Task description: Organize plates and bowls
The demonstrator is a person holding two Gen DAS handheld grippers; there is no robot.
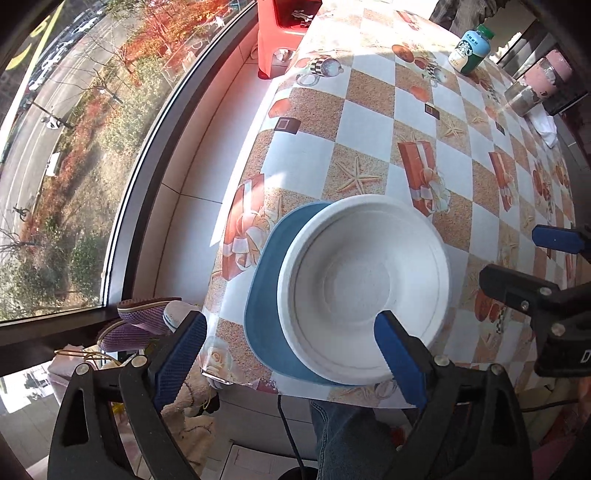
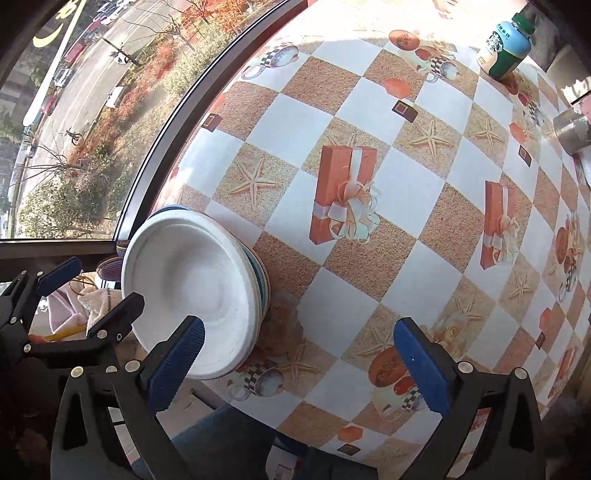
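Observation:
A white bowl (image 1: 364, 284) sits on a blue plate (image 1: 266, 314) at the near left corner of the table. In the right wrist view the white bowl (image 2: 192, 291) tops a low stack whose blue rim (image 2: 260, 275) shows at its right side. My left gripper (image 1: 291, 354) is open, its fingers wide apart just in front of the stack, one pad over the bowl's near rim. My right gripper (image 2: 308, 362) is open and empty over the table to the right of the stack; it also shows in the left wrist view (image 1: 535, 266).
The table carries a checked cloth (image 2: 369, 184) with starfish and gift-box prints. A green-capped bottle (image 2: 506, 44) stands at the far right, with a jar (image 1: 532, 92) and white tissue near it. A red stool (image 1: 284, 33) and a window lie left.

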